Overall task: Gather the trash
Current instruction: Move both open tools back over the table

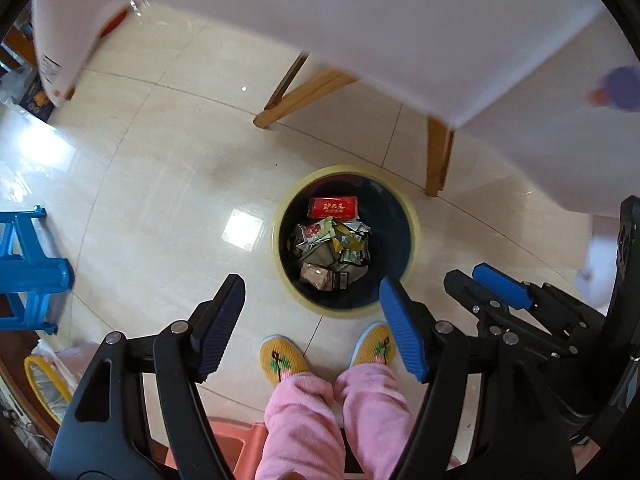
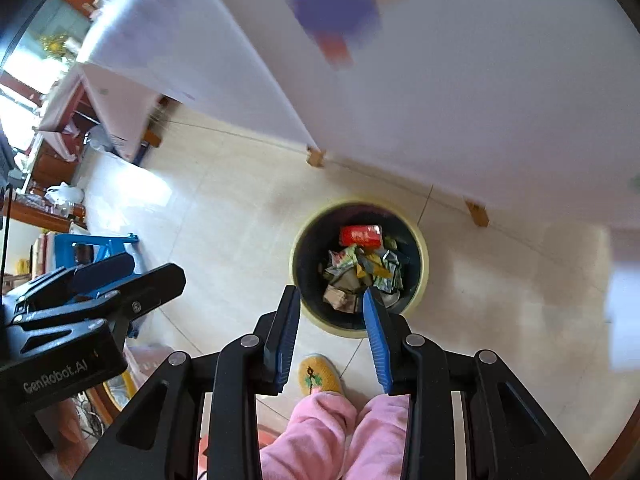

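Observation:
A round trash bin (image 1: 414,240) with a yellow rim and dark liner stands on the tiled floor, below both grippers; it also shows in the right wrist view (image 2: 423,276). Inside lie a red packet (image 1: 333,208) (image 2: 360,235) and several crumpled wrappers (image 1: 332,254) (image 2: 360,272). My left gripper (image 1: 312,292) is open and empty, high above the bin's near edge. My right gripper (image 2: 331,300) is open and empty above the bin's near rim; it also shows at the right of the left wrist view (image 1: 486,280). A blurred purple object (image 2: 334,8) lies on the white table.
A white table (image 1: 400,32) on wooden legs (image 1: 438,156) reaches over the far side of the bin. A blue plastic stool (image 1: 28,268) stands at the left. The person's pink-trousered legs and yellow slippers (image 1: 284,360) are just before the bin. A red stool (image 1: 236,440) sits underneath.

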Motion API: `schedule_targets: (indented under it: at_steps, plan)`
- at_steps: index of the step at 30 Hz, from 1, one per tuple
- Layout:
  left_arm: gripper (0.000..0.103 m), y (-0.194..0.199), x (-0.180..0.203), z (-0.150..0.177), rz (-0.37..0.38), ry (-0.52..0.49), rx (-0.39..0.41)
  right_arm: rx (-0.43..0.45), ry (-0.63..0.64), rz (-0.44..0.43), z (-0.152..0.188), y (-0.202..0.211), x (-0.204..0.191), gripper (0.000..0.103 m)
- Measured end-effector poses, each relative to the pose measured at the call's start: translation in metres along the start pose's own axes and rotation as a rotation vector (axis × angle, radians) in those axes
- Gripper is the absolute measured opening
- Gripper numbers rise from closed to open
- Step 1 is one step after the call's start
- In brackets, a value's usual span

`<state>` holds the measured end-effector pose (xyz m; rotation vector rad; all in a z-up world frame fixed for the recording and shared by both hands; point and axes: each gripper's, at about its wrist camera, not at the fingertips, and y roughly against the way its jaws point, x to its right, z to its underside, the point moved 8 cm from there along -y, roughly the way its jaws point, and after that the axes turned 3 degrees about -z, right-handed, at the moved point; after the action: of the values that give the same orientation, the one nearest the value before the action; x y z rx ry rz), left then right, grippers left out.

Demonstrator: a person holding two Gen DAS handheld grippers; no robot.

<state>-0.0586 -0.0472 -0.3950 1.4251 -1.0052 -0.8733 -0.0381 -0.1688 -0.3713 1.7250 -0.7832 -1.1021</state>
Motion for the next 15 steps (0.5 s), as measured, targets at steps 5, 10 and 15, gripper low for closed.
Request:
schedule_targets:
  at_steps: [5, 10, 15]
  plan:
    - [0.067, 0.071, 0.000, -0.004, 0.005, -0.021, 0.047, 0.078, 0.024, 0.002, -0.016, 0.076, -0.026, 0.035]
    - [0.067, 0.140, -0.003, -0.012, 0.024, -0.028, 0.090, 0.171, 0.037, 0.010, -0.033, 0.147, -0.048, 0.046]
    - [0.067, 0.210, -0.001, -0.019, 0.052, -0.083, 0.149, 0.254, 0.061, 0.014, -0.048, 0.209, -0.072, 0.049]
